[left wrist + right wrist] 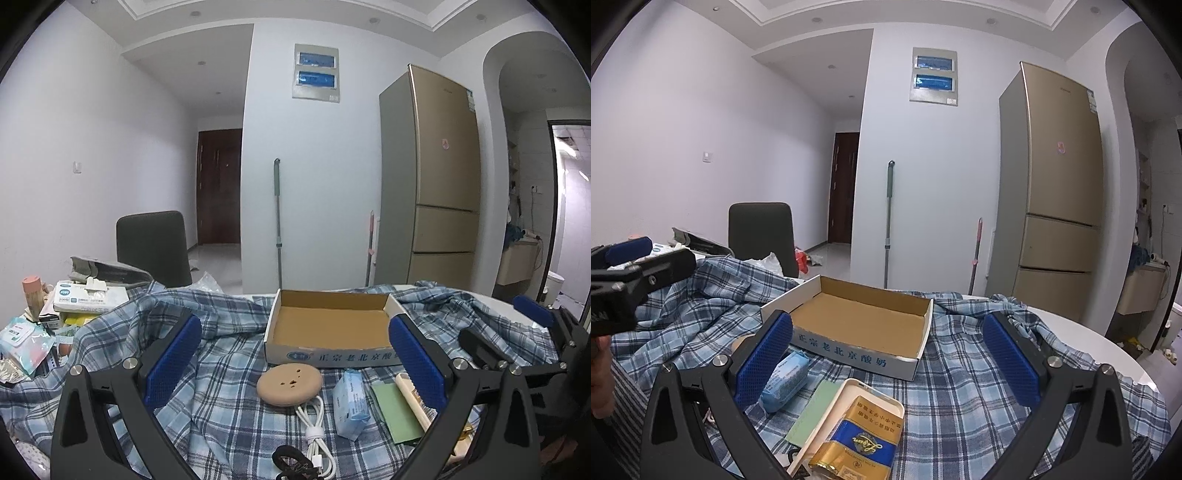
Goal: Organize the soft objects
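Note:
A blue plaid cloth (229, 406) (979, 387) covers the table. On it stands an empty open cardboard box (332, 356) (857, 350). In front of the box lie a tan round pad (289, 384), a blue tissue pack (351, 402) (786, 380), a coiled white cable (314, 435), a black hair tie (291, 465) and a green card (397, 410) (812, 413). A cream tray (849, 398) holds a gold and blue packet (864, 443). My left gripper (295, 354) hovers open over the pad and cable. My right gripper (888, 360) hovers open above the tray, holding nothing.
Clutter is piled at the table's left: a tissue box (88, 299) and a wipes pack (22, 339). A dark chair (151, 247) stands behind the table. The white table rim (1108, 350) shows at the right. A mop (277, 221) and fridge (432, 177) stand beyond.

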The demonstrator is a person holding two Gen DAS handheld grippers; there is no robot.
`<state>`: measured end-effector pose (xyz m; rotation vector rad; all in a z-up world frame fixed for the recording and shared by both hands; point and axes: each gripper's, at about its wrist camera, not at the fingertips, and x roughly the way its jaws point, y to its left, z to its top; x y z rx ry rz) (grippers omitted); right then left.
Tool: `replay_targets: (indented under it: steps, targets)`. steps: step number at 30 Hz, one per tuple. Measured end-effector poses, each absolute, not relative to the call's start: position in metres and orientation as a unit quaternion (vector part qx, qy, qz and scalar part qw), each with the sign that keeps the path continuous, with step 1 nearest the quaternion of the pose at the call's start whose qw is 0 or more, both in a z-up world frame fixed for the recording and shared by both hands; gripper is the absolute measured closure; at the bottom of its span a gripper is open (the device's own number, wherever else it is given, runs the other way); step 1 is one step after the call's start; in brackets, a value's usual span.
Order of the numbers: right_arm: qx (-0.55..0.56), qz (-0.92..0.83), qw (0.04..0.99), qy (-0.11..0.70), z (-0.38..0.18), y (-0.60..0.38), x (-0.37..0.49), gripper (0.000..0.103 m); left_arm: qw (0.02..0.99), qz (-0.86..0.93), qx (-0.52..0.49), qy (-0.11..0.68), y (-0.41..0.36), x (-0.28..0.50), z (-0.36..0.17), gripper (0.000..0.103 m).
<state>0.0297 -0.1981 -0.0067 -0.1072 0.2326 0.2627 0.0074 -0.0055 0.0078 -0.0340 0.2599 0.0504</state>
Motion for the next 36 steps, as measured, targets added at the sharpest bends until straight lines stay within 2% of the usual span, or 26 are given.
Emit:
replay_targets:
  steps: [7,11,19,23,30,36]
  targets:
    - [-0.038,0.127,0.974,0.183,-0.006,-0.207,0.048,0.0,0.984,0.045,-0.005,0.17,-0.009,0.017,0.001,0.0]
    - [-0.02,0.142,0.957,0.253,-0.005,-0.209,0.061,0.0,0.981,0.04,-0.014,0.191,-0.006,0.022,-0.002,0.001]
    - [-0.029,0.154,0.93,0.332,-0.011,-0.212,0.071,0.012,0.966,0.023,-0.058,0.251,0.009,0.032,-0.007,0.007]
    - [-0.031,0.17,0.905,0.388,-0.028,-0.21,0.077,0.018,0.961,0.016,-0.058,0.269,0.009,0.035,-0.01,0.008]
    - [0.028,0.174,0.872,0.457,-0.062,-0.216,0.102,0.031,0.959,0.014,-0.063,0.276,0.01,0.035,-0.011,0.008]
    - [0.07,0.199,0.839,0.501,-0.079,-0.218,0.114,0.032,0.958,0.019,-0.073,0.278,0.016,0.036,-0.01,0.008]
